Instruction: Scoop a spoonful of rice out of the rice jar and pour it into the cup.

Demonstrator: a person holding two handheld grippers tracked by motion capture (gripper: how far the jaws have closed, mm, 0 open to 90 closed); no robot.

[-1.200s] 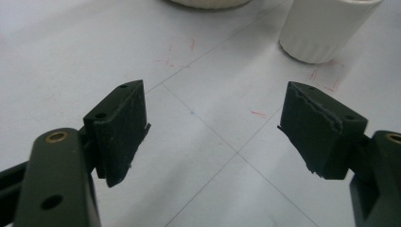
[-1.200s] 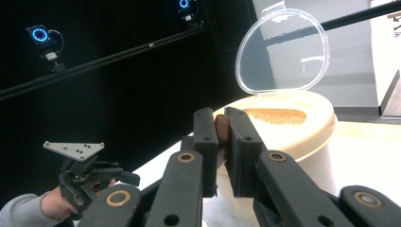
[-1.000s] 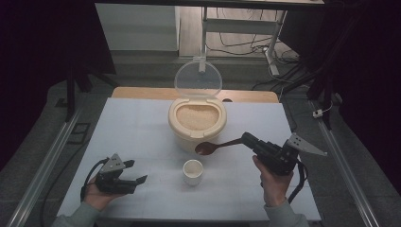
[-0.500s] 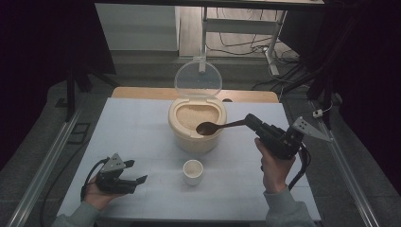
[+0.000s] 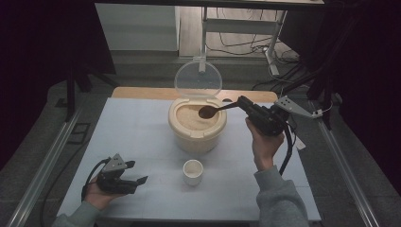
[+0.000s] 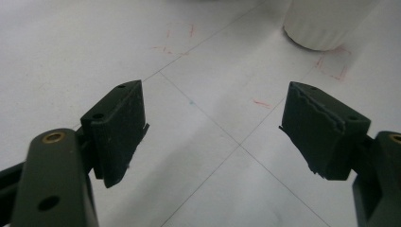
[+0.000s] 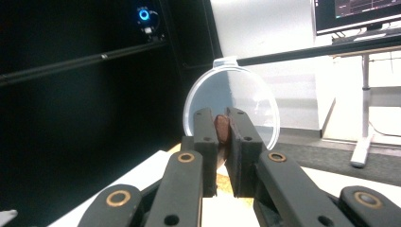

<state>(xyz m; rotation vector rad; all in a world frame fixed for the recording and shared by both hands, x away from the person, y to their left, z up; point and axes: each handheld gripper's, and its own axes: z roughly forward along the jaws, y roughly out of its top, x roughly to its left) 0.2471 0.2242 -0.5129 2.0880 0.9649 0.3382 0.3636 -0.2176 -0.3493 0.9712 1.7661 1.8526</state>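
We see the right claw (image 5: 243, 105) clamped tight on the handle of a brown spoon (image 5: 213, 111), whose bowl hangs over the grain in the open cream container (image 5: 197, 125) at the far middle of the desk (image 5: 142, 137). The left claw (image 5: 135, 172) rests at the near left with its jaws wide and nothing between them. A small white cup (image 5: 193, 171) stands near of the container.

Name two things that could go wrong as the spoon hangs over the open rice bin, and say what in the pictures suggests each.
1. The right gripper clamps only the end of the wooden spoon's handle, so it might twist and spill.
2. The small white cup stands unheld; the open left gripper rests apart from it, so a nudge could tip it.
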